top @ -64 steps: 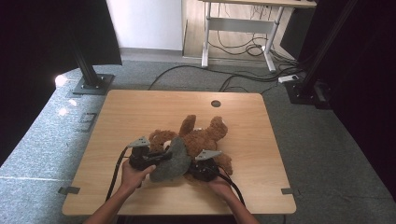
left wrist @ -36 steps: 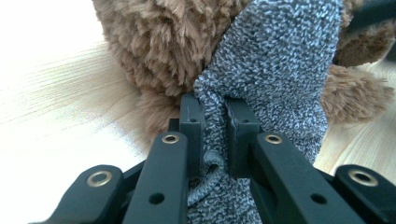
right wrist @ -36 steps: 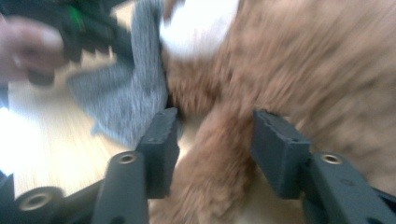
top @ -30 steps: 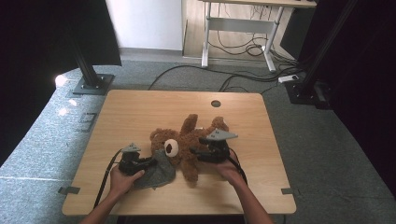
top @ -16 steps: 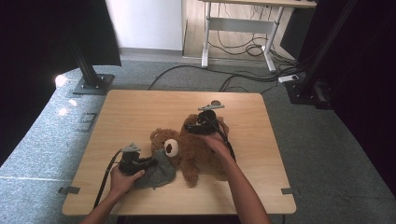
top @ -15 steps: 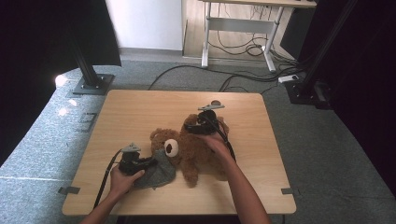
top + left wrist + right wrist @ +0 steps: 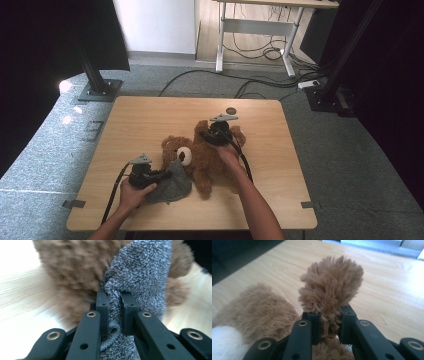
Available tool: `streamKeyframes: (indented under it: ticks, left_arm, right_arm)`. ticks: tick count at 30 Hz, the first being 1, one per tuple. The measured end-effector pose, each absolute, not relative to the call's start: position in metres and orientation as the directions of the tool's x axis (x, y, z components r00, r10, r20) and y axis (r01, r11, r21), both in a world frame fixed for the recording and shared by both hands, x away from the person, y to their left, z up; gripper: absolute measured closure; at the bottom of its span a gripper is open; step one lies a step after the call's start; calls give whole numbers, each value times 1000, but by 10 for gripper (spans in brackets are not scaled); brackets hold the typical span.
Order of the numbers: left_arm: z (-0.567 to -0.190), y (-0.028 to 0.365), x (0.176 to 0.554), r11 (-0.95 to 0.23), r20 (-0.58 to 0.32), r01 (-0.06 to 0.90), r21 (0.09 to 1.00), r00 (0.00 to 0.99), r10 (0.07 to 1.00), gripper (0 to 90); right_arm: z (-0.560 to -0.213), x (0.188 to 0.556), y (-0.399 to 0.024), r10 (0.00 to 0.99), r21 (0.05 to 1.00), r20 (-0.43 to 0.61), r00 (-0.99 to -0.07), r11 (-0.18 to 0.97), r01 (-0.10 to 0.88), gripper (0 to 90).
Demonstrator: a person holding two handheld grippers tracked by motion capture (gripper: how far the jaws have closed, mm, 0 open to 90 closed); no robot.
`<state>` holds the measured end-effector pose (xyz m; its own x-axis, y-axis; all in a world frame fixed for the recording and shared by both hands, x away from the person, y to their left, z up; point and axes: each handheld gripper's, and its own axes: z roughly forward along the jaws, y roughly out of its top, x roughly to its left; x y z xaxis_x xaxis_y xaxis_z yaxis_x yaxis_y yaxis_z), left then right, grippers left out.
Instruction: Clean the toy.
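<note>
A brown teddy bear lies on its back in the middle of the wooden table. A grey knitted cloth lies against its head on the near left side. My left gripper is shut on a fold of that grey cloth, pinched between the jaws. My right gripper sits at the bear's far end. Its jaws have just been closing, and they now squeeze a fluffy brown limb that sticks up between them.
A small dark round spot marks the table behind the bear. On the floor stand a black stand base at the left, another post at the right, and loose cables under a desk at the back.
The right hand has moved from the bear's near side to its far end and shut on a limb there. The left hand and the cloth have stayed put.
</note>
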<state>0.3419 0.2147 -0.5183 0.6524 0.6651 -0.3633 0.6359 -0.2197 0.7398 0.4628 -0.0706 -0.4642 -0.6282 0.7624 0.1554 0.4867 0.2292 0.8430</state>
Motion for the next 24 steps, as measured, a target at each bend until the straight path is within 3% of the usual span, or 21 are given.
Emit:
streamKeyframes:
  ticks: [13,24]
  left_arm:
    - [-529,160,368,-277,-391,671,688,664,638,787]
    - [-538,155,377,-253,-405,700,668,627,665,789]
  right_arm:
    - [-457,429,-74,660,922,122,-742,201,330,794]
    - [-461,396,-83,596,944,125,-793,174,280,798]
